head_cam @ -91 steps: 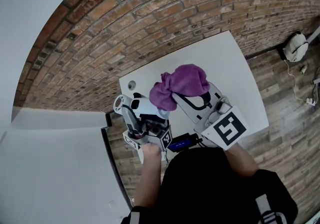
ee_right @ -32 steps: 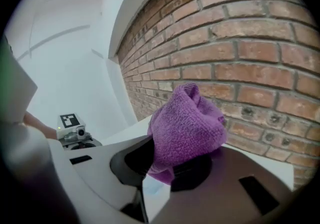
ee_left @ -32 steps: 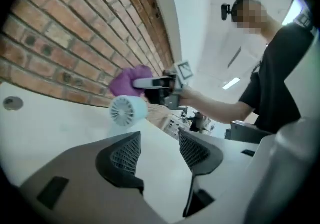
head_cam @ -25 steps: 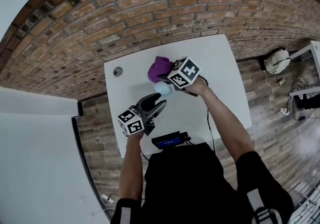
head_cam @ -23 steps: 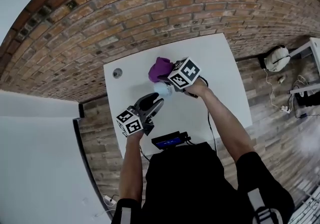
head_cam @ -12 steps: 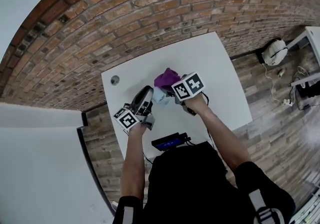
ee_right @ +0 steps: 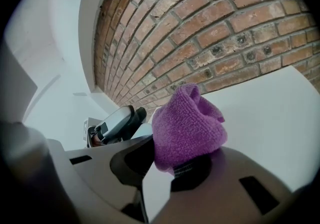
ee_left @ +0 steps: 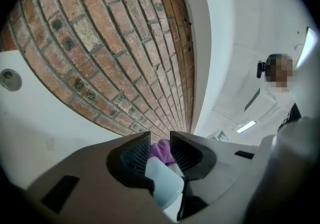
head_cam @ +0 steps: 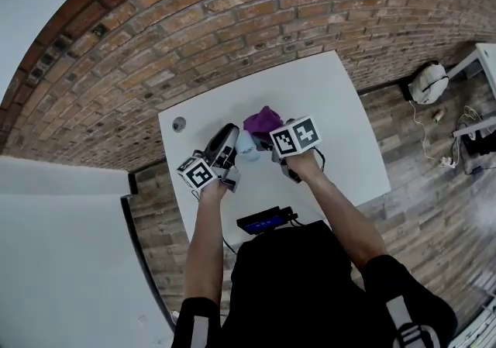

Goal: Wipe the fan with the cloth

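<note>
White table (head_cam: 341, 106) by a brick wall (head_cam: 194, 36): the left gripper (ee_left: 160, 150), its jaws just closing, clamps the pale fan (ee_left: 166, 182) over it. The right gripper (ee_right: 162, 168) pinches the purple cloth (ee_right: 187, 125). Wiping seems about to start; next, the cloth must press against the fan.

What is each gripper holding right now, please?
Left gripper: jaws just closed on the fan.
Right gripper: shut on the purple cloth.

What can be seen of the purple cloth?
The cloth is purple, fluffy terry-like fabric, bunched into a soft lump with folds. The right hand-held gripper is shut on its lower end, so the lump stands up above the jaws, over the white table near the brick wall, beside the fan.
</note>
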Demonstrator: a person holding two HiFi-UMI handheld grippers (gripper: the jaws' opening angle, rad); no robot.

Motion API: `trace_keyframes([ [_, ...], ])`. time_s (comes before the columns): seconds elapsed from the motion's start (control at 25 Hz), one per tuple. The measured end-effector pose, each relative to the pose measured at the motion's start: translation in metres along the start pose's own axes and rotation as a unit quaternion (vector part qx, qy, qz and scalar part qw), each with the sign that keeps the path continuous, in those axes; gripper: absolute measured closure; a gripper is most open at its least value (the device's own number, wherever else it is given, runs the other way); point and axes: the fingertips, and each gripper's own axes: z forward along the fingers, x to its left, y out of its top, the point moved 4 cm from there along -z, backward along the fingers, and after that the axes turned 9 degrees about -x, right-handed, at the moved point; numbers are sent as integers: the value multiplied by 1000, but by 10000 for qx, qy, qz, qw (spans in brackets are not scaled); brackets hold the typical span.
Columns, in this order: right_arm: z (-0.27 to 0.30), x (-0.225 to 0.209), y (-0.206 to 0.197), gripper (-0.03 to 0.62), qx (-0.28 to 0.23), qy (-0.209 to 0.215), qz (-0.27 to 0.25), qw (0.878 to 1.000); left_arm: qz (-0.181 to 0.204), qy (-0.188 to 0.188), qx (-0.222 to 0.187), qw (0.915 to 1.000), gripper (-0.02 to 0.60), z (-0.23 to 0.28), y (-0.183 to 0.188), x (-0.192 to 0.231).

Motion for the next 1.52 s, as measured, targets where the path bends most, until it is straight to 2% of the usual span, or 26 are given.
trace_keyframes([
  [0.28,1,-1,-3,525,9,60,36,10000,91,-6,68,9999,451,-1,-1,4],
  [0.56,1,-2,-7,525,75,158,48,9998,210,285,131,9993,451,-2,3,-4],
  [0.72,1,-3,-8,525,46,178,83,9998,263,133,110,9995,451,2,0,3],
  [0.92,2,-4,-13,525,87,207,140,9996,141,34,130,9998,451,0,-1,7],
  [1.0,-2,-6,-14,525,45,180,121,9998,231,119,127,9996,451,-2,3,3],
  [1.16,-45,-26,-18,525,-336,124,293,9989,405,334,-320,9981,451,-28,17,-6],
  [1.24,-93,-42,-34,525,-685,178,700,9950,360,339,-627,9968,451,-63,17,-21],
  [1.28,-123,-49,-43,525,-972,312,1102,9887,313,334,-756,9961,451,-84,15,-30],
  [1.32,-152,-55,-54,525,-1370,592,1663,9747,265,331,-850,9955,451,-107,11,-40],
  [1.4,-210,-67,-81,526,-2314,1134,2789,9251,234,369,-925,9948,451,-156,-1,-61],
  [1.44,-238,-76,-97,526,-2747,1126,3109,9029,223,445,-956,9942,451,-183,-7,-68],
  [1.52,-291,-91,-133,526,-3536,692,3383,8693,47,725,-1094,9913,451,-240,-23,-75],
])
